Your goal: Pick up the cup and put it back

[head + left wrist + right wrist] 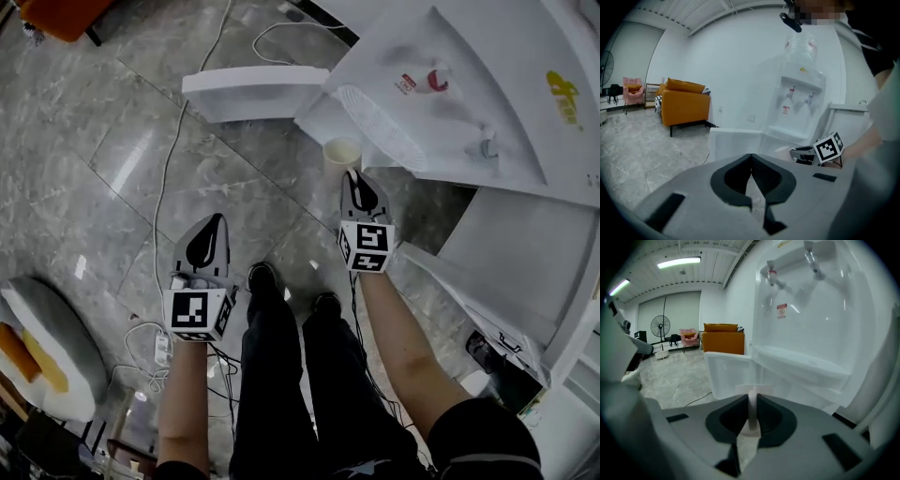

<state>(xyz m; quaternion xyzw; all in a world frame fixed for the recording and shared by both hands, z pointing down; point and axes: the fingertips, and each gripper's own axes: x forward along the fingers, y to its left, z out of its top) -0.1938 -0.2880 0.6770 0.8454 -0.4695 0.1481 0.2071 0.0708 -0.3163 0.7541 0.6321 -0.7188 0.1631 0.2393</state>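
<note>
1. Nearest, at the left above the floor, the left gripper [212, 234] has its jaws together with nothing between them. It is best left aside.
2. The right gripper [359, 187] has its jaws clamped on the thin wall of the cup [341, 151], at the rim.
3. The cup stands upright, just beside the near-left edge of the water dispenser [487, 84]. It should probably travel level and slowly, with a gentle grip, because so thin a wall may bend.
</note>
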